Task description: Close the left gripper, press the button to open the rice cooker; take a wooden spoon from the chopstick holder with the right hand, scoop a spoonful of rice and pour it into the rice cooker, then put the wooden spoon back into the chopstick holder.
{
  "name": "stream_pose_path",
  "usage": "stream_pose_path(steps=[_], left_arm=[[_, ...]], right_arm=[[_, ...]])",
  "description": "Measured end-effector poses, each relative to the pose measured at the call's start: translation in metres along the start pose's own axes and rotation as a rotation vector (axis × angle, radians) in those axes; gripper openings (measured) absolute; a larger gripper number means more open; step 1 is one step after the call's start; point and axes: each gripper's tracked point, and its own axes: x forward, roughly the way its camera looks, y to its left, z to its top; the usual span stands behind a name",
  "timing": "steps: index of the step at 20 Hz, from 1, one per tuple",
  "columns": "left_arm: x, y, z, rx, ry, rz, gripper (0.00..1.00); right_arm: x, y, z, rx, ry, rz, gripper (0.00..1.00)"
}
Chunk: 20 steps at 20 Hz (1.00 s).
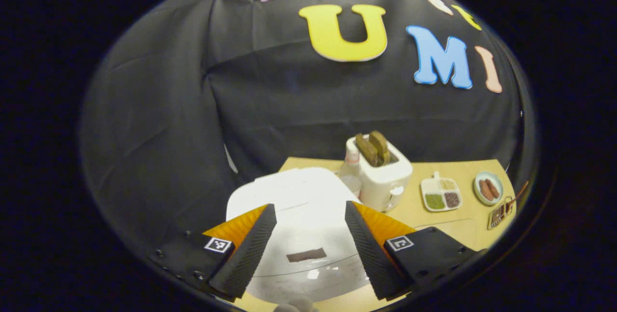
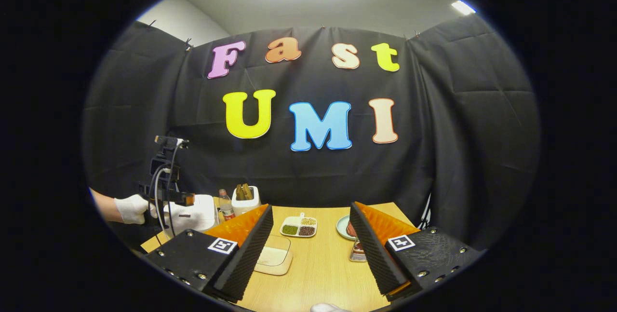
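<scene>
- White rice cooker (image 1: 299, 206) sits at the left end of the wooden table (image 1: 462, 235), lid down, directly below the left gripper (image 1: 308, 249).
- Left gripper: fingers spread wide apart, grasping nothing; the cooker lid shows between them in the left gripper view.
- In the right gripper view, a gloved hand (image 2: 132, 208) holds the left gripper (image 2: 166, 191) just above the rice cooker (image 2: 193, 213).
- Right gripper (image 2: 311, 249): fingers spread wide apart, grasping nothing, held over the near part of the table (image 2: 318, 264).
- Clear container of rice (image 2: 274, 255) lies on the table between the right gripper's fingers, close to its left finger.
- Chopstick holder (image 1: 499, 213) stands near the right edge of the table; the wooden spoon (image 1: 518, 194) leans out of it.
- In the right gripper view, the chopstick holder (image 2: 357, 249) is partly hidden behind the right finger.
- White toaster (image 1: 381, 177) with two slices in its slots stands just right of the cooker, with a bottle (image 1: 351, 167) between them.
- Divided dish of grains (image 1: 441, 195) and a small plate of sausages (image 1: 488, 188) lie further right.
</scene>
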Motion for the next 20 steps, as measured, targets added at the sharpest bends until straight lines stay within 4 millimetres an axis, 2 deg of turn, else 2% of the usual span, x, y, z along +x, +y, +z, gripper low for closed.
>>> stream_pose_path(steps=[2,5,7,10,12,15,20], left_arm=[[-0.037,-0.018,0.032,-0.034,-0.101,-0.042,1.0],[-0.108,-0.047,0.07,-0.076,-0.233,-0.134,1.0],[-0.152,-0.053,0.09,-0.058,-0.311,-0.149,0.99],[-0.201,-0.061,0.103,-0.071,-0.39,-0.191,1.0],[-0.226,-0.075,0.1,-0.065,-0.393,-0.23,0.99],[-0.25,-0.085,0.098,-0.053,-0.424,-0.253,0.99],[-0.259,-0.101,0.088,-0.062,-0.391,-0.292,1.0]], right_arm=[[0.001,-0.002,0.012,-0.003,-0.028,-0.008,0.98],[0.003,-0.004,0.027,-0.004,-0.059,-0.016,0.97],[0.004,-0.009,0.033,-0.005,-0.066,-0.033,0.98],[0.003,-0.013,0.037,-0.009,-0.07,-0.053,0.98],[0.002,-0.018,0.039,-0.016,-0.074,-0.069,0.98],[0.0,-0.026,0.045,-0.026,-0.093,-0.098,0.97],[-0.004,-0.034,0.055,-0.026,-0.119,-0.119,0.98]])
